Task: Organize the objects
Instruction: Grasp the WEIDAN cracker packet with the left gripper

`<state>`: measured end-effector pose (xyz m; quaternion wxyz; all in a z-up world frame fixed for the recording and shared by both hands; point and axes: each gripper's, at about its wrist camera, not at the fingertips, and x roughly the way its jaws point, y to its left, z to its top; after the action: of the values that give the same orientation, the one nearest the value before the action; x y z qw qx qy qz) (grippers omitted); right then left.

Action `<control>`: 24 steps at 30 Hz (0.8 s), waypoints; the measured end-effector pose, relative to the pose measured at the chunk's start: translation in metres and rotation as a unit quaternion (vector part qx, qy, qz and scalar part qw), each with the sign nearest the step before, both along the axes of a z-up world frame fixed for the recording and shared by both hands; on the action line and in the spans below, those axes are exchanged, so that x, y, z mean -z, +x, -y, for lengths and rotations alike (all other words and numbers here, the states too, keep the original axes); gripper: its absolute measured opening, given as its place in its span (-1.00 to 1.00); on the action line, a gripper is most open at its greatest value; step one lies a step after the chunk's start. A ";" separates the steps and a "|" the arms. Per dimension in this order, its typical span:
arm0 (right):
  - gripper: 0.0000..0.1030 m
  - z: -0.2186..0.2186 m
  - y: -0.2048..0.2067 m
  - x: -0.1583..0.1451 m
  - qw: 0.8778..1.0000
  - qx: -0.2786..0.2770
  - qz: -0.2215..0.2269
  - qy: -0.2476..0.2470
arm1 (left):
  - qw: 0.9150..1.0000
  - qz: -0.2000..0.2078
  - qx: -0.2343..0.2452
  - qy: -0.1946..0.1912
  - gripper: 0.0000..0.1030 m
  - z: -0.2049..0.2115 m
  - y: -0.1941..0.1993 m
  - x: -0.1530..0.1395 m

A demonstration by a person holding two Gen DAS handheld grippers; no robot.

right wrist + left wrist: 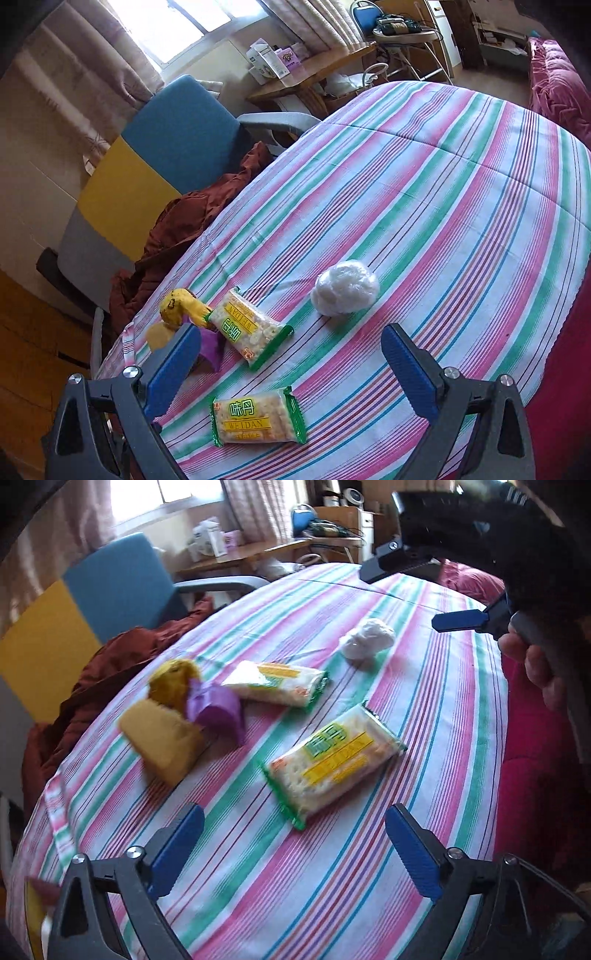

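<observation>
Spread wide and empty, the left gripper (295, 843) hovers over the striped cloth (424, 738). Just ahead of its fingers lies a cracker packet (334, 760); beyond that a second packet (275, 683), with a yellow sponge (160, 740), a purple wrapper (218, 710) and what looks like a banana (173, 681) off to its left, blurred. Far ahead sits a white bag (367, 638).

From the right wrist, the right gripper (291, 363) is likewise gaping, holding nothing; one packet (256, 421) lies between its fingers, the white bag (345, 293) just ahead.

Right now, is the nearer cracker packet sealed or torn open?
Sealed, it seems: the nearer cracker packet lies flat, both crimped green ends intact, crackers inside.
</observation>
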<state>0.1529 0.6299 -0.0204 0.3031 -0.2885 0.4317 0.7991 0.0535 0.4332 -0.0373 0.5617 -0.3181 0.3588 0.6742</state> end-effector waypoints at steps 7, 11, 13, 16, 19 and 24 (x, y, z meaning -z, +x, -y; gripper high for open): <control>0.94 -0.003 -0.003 0.006 1.000 -0.006 0.005 -0.018 | 0.997 -0.008 0.074 -0.029 0.94 -0.045 0.009 0.015; 0.94 -0.005 -0.004 0.009 1.000 -0.009 0.004 -0.024 | 0.996 -0.002 0.087 -0.036 0.94 -0.059 0.009 0.026; 0.94 -0.005 -0.005 0.009 1.000 -0.010 0.004 -0.028 | 0.996 0.016 0.083 -0.036 0.83 -0.065 0.006 0.031; 0.94 -0.006 -0.005 0.010 1.000 -0.010 0.005 -0.029 | 0.995 0.073 0.056 -0.032 0.40 -0.064 -0.005 0.037; 0.94 -0.006 -0.006 0.010 1.000 -0.012 0.007 -0.028 | 0.996 0.081 0.014 -0.017 0.02 -0.056 -0.012 0.033; 0.94 -0.004 -0.009 0.011 0.999 -0.016 0.019 -0.026 | 0.994 0.097 -0.052 0.000 0.00 -0.021 -0.012 0.033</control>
<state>0.1442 0.6342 -0.0317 0.2909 -0.3181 0.4415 0.7869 0.0416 0.4545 -0.0699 0.5583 -0.3998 0.2855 0.6686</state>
